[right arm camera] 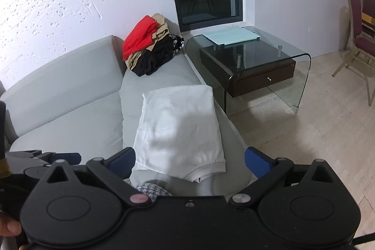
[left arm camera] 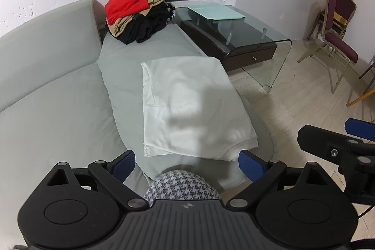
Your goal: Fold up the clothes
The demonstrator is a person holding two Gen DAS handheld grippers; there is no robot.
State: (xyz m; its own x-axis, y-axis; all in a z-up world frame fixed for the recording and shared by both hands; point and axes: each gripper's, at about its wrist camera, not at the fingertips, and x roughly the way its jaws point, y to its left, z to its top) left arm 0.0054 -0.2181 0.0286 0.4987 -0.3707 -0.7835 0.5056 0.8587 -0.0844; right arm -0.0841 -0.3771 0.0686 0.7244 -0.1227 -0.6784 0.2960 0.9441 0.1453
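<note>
A white garment [left arm camera: 192, 107] lies folded into a rectangle on the grey sofa seat [left arm camera: 126, 62]; it also shows in the right wrist view [right arm camera: 180, 130]. My left gripper [left arm camera: 187, 163] is open and empty, held above the garment's near edge. My right gripper [right arm camera: 189, 162] is open and empty too, just short of the same edge. The right gripper also shows at the right of the left wrist view [left arm camera: 337, 147]. A houndstooth-patterned cloth [left arm camera: 182, 186] shows under the left gripper's body.
A pile of red, tan and black clothes [left arm camera: 138, 11] sits at the far end of the sofa. A glass coffee table [left arm camera: 236, 32] with a dark drawer stands beside the sofa. Maroon chairs [left arm camera: 337, 34] stand by the far wall. The floor is tiled.
</note>
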